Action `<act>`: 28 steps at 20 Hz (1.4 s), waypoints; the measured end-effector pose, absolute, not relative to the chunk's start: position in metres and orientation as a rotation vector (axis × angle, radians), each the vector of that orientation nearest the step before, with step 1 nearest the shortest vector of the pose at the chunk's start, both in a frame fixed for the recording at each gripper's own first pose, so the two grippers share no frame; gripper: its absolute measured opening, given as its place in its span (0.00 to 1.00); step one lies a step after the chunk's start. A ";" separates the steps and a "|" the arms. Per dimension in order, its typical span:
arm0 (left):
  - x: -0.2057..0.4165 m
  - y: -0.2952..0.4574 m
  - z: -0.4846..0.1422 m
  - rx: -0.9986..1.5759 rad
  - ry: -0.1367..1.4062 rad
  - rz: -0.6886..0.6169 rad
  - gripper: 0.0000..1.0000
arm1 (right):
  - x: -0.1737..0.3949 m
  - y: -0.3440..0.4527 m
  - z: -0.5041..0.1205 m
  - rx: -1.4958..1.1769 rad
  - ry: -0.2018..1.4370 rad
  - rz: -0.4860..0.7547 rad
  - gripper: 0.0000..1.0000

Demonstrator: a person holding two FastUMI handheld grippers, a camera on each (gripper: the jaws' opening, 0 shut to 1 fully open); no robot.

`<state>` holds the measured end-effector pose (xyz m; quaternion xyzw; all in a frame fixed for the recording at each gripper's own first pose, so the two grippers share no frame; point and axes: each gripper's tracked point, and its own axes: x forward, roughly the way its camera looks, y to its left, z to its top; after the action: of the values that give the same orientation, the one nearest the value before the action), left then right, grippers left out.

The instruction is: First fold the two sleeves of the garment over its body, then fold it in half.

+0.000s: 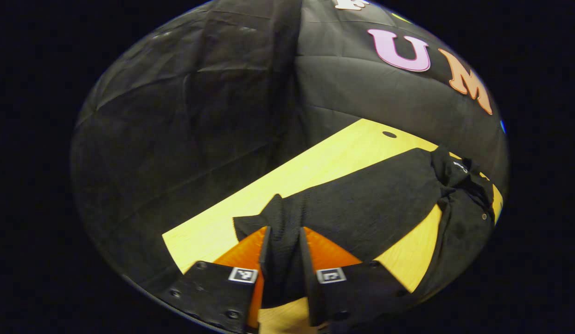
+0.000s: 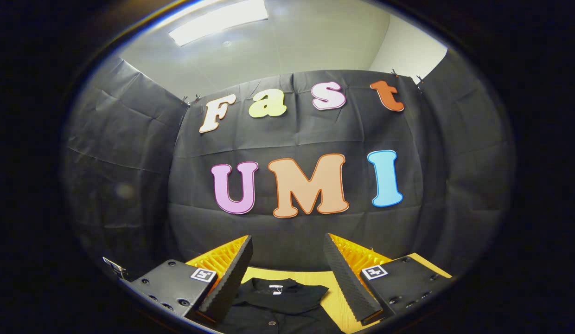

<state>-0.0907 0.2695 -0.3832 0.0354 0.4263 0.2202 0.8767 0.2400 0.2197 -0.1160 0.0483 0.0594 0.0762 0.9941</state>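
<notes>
Left hand-held gripper [image 1: 284, 243] pinches the black garment [image 1: 371, 204]; label [image 2: 276, 289] unreadable.

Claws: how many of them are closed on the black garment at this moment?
1. The left claw pinches a fold of the black garment. The right claw is open above the collar, touching nothing.

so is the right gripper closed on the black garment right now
No, the right gripper is open, its fingers spread apart above the black fabric garment lying on the yellow wooden table.
</notes>
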 end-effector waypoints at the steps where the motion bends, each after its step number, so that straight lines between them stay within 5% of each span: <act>1: -0.090 0.267 -0.383 0.070 0.887 0.455 0.20 | 0.240 0.219 -0.115 0.099 0.116 0.151 0.95; 2: -0.089 0.266 -0.383 0.071 0.887 0.451 0.08 | 0.239 0.218 -0.113 0.098 0.111 0.147 0.95; 5: -0.088 0.266 -0.383 0.095 0.911 0.428 0.00 | 0.239 0.216 -0.109 0.079 0.093 0.137 0.95; 16: 0.009 0.214 -0.337 0.036 0.768 0.310 0.00 | 0.210 0.125 -0.102 0.028 0.086 0.023 0.98; 23: 0.131 0.058 -0.302 -0.014 0.571 0.179 0.00 | 0.185 -0.003 -0.120 -0.025 0.134 -0.013 0.98; 28: 0.185 -0.092 -0.326 -0.028 0.585 0.007 0.00 | 0.180 -0.077 -0.133 0.021 0.153 -0.069 0.98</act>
<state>0.1848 -0.0916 -0.3264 -0.0138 0.2882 0.0034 0.9575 0.1797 -0.0770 -0.1327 0.0105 0.0766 -0.0347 0.9964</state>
